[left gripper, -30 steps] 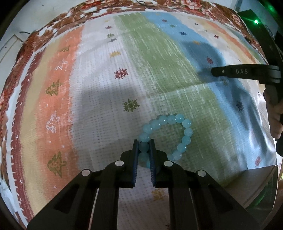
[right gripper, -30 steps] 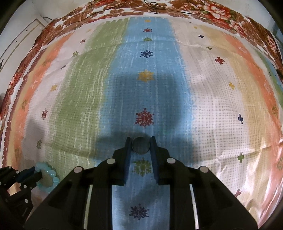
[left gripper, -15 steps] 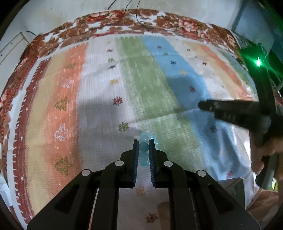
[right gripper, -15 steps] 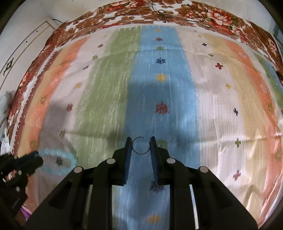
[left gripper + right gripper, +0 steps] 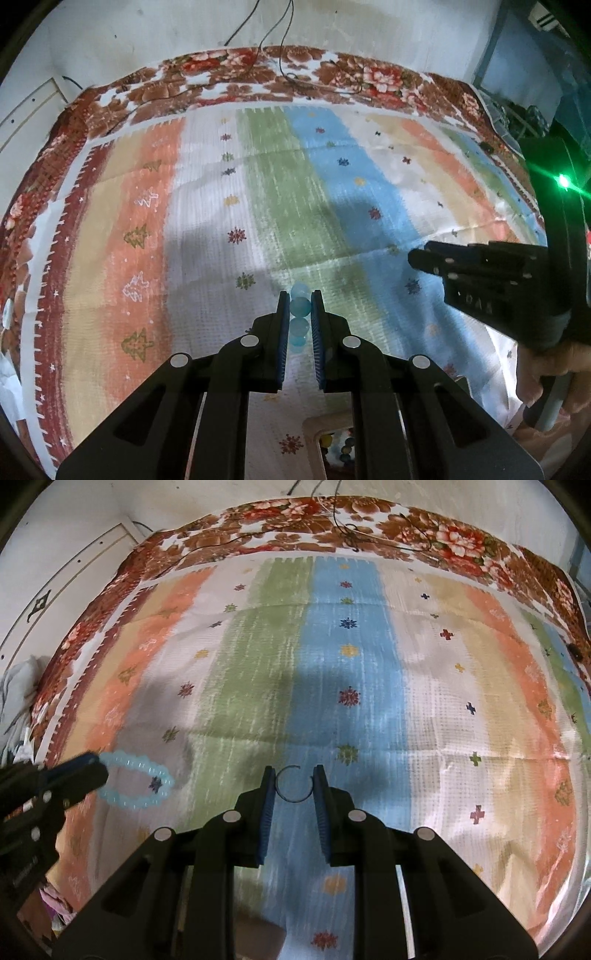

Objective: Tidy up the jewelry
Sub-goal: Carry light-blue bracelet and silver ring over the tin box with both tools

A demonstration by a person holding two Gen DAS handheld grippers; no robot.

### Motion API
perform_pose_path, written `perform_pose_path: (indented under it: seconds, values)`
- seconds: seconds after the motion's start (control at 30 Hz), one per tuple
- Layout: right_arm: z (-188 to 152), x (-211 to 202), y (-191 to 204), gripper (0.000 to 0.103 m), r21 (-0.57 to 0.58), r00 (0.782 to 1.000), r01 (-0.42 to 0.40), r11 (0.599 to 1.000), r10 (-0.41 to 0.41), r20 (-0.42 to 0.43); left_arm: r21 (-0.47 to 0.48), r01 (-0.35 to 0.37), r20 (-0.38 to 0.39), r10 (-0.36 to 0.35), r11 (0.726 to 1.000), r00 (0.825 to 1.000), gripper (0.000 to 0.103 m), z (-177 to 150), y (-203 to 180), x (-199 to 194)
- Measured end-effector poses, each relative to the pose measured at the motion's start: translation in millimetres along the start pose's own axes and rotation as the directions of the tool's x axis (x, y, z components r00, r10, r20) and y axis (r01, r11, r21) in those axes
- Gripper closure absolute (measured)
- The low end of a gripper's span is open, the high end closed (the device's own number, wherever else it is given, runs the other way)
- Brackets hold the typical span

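Wooden box point(image 5: 312, 428), perhaps, below claws.

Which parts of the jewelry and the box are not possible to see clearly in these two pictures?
- Light blue bead bracelet: left wrist view, the left gripper fingers hide most beads.
- Thin dark wire ring: right wrist view, too thin to tell its kind in the right gripper.
- Wooden box: left wrist view, cut off by the bottom edge; contents too small.
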State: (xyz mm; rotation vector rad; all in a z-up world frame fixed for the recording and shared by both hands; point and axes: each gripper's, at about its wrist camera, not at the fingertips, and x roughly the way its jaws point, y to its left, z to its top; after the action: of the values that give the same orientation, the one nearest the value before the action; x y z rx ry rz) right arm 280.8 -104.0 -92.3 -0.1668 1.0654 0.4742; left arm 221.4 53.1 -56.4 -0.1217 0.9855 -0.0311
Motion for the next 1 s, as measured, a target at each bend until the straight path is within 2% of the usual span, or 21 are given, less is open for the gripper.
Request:
perform_pose_path:
  seconds: [0.43, 0.6, 1.0]
  values:
    - [-26, -40, 13, 0.081, -0.022, 0.998, -0.029, 0.999, 0.030, 0.049, -0.002, 0.030, 0.078, -0.030, 1.000, 0.996, 0.092, -5, -12, -41]
    - [-35, -59, 26, 0.081, -0.087, 0.996, -0.017, 0.996, 0.024, 0.083, -0.003, 0.058, 0.101, -0.058, 0.998, 0.993, 0.092, -8, -18, -56]
    - [-66, -93, 44, 0.081, -0.146, 0.992, -0.053, 0.988, 0.069, 0.104, -0.002, 0.094, 0.133, -0.093, 0.996, 0.987, 0.092, -37, -25, -87]
